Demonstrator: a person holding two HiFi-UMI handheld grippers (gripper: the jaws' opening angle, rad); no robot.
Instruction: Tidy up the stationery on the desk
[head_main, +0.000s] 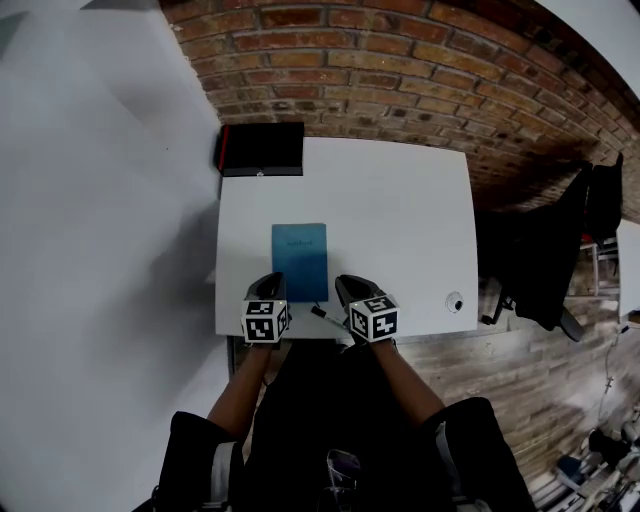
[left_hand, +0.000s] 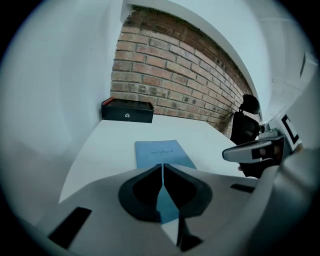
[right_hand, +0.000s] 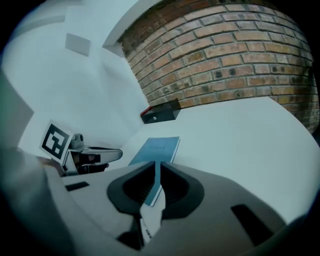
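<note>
**Both claws hover over the near edge, notebook lying flat ahead**

We see a white worktop (head_main: 400, 210) pushed up against a brick wall (head_main: 400, 70). A blue notebook (head_main: 299, 260) lies flat and closed on it, about midway across and nearer the front edge than the wall, with its long sides running away from us. A dark pen (head_main: 326, 316) lies aslant just off the notebook's near right corner, close to the front edge; we cannot tell whether the two touch. A black box (head_main: 262, 149) sits at the far left corner, against the wall. A small round fitting (head_main: 455, 302) shows near the front right corner, well apart from the rest.

The left claw (left_hand: 162, 167) hangs over the near left corner of the notebook. Its jaws are pressed together to a hairline seam and nothing is caught in them. The right claw (right_hand: 157, 165) sits above the near right corner, with the pen just below it. Its jaws stand a narrow slit apart and pinch nothing; through the slit we see only the notebook's edge and the bare worktop. Both claws point forward and downward, side by side, with the notebook's near end between them. A black chair (head_main: 560, 250) stands off to the right of the worktop.
</note>
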